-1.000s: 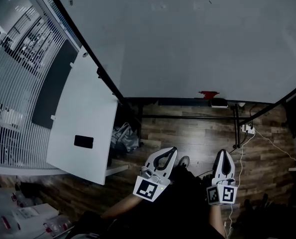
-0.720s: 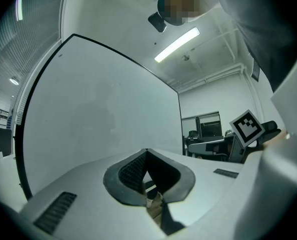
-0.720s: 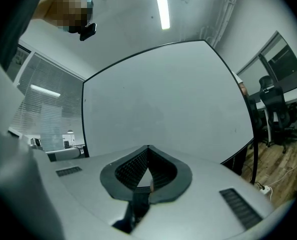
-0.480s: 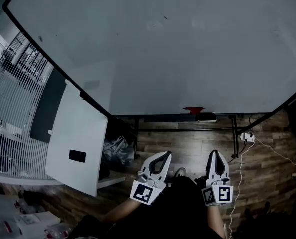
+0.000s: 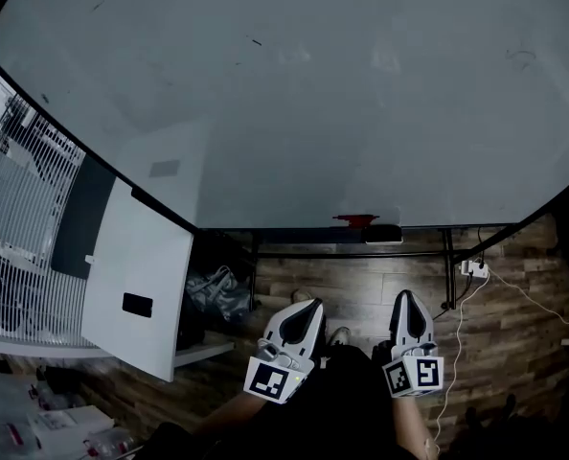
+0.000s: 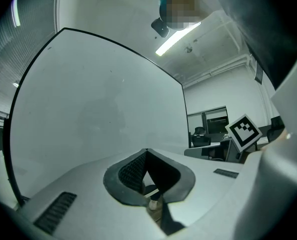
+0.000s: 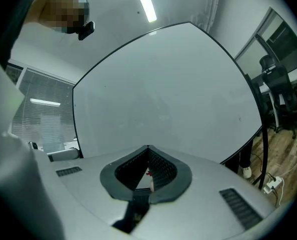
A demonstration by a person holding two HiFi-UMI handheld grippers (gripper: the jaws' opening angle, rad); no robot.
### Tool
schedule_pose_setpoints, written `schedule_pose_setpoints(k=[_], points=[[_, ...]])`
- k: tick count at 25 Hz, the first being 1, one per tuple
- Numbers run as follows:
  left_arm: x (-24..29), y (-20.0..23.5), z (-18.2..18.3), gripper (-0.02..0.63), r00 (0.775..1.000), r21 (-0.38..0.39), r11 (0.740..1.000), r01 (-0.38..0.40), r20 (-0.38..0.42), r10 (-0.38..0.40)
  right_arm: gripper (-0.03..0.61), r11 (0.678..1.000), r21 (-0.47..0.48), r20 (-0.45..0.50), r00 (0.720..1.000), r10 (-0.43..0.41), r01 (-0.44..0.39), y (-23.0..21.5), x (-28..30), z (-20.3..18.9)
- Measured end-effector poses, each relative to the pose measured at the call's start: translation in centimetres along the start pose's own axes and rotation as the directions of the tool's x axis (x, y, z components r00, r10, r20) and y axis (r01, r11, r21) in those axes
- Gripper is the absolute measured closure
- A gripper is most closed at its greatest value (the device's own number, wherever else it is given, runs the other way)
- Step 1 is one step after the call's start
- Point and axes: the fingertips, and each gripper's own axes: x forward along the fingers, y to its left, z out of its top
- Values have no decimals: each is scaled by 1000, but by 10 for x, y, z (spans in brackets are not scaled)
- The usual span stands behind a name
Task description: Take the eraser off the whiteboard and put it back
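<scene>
The left gripper [image 5: 307, 306] has its fingers [image 6: 130, 171] clenched. The tips meet in a point, the ribbed pads bow around an empty oval gap, and nothing is gripped. The right gripper [image 5: 405, 297] is clenched in the same way, its fingers [image 7: 161, 170] tip to tip with nothing grasped. Through their gap the right gripper view shows a speck of red far off.

Both grippers are held level and side by side, low in the head view. Their marker cubes are nearest the person and their tips point toward the whiteboard [image 5: 304, 94]. They are well apart from it, above the wooden floor [image 5: 361, 281] and the person's dark clothing [image 5: 347, 405].

The whiteboard fills most of each view. At the middle of its lower edge sits a small red piece [image 5: 355, 220], and just beside it, toward the right, a dark block [image 5: 382, 234] lies on the ledge under the board. One of these two is the eraser, but they are too small to tell which. Neither gripper touches either one.

Below the ledge a dark frame stands on the floor. A grey bag [image 5: 213, 292] lies under the board's left end, beside a white panel [image 5: 141, 276]. Near the right leg, a power strip [image 5: 473, 268] trails a white cable [image 5: 457, 343] across the boards.
</scene>
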Motion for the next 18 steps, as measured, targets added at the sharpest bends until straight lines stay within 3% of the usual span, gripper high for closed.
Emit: schedule_pose_setpoints(k=[7, 10, 18], points=[[23, -7, -18, 614, 998, 18, 999, 51, -32, -50, 565, 996, 91, -37, 999, -5, 8, -18, 25, -21], [33, -4, -16, 614, 998, 4, 998, 57, -2, -57, 565, 994, 111, -44, 999, -11, 16, -24, 37, -28], [47, -3, -28, 614, 996, 2, 996, 91, -12, -91, 565, 978, 203, -99, 995, -32, 52, -47, 61, -60]])
